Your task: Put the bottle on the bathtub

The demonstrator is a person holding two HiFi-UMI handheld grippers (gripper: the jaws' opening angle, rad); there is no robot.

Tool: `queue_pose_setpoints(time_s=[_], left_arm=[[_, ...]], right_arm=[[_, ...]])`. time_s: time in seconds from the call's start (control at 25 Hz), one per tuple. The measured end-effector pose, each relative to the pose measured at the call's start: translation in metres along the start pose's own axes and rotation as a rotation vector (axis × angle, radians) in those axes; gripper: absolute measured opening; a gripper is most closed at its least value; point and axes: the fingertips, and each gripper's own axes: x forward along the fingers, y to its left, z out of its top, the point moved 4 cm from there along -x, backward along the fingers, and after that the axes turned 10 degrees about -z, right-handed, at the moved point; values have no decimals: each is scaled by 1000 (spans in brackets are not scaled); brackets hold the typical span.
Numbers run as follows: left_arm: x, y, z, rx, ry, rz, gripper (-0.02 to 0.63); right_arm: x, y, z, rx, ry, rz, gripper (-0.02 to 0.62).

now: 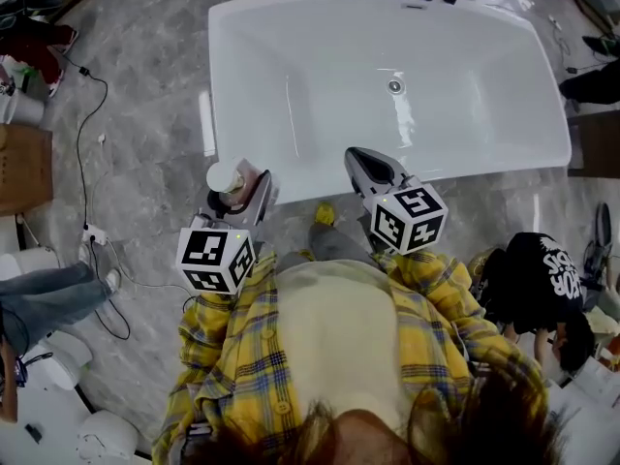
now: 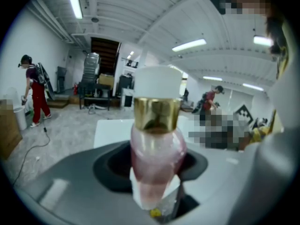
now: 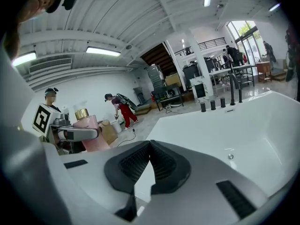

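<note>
Shirt: my yellow plaid shirt [image 1: 232,376], lowest in the head view.
Left hand-held gripper [image 1: 240,190]: my jaws are closed on the bottle [image 2: 157,158], gripping its pink body; the gold collar and white cap stand above them.
Right hand-held gripper [image 3: 150,146]: my jaws are pressed together with nothing between them, over the near rim of the bathtub [image 1: 291,95].
Bottle position: upright, just beside the bathtub's near-left corner, not on it.

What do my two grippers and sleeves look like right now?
The left gripper and right gripper are grey shells with black ribbed pads. Each carries a white cube with black square markers. The sleeves are yellow plaid.
</note>
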Motion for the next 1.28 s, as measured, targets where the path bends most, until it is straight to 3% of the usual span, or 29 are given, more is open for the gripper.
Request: queue_pose_setpoints(time_s=[0.64,0.84,1.28], left_arm=[[37,20,19,5,6,42,221],[46,36,23,18,21,17,221],[73,92,43,68,48,-91,221]], right_arm=[[40,-22,26,-41,-10,65,14],[54,-15,29,-50,-5,66,14],[95,1,34,-7,5,-25,14]])
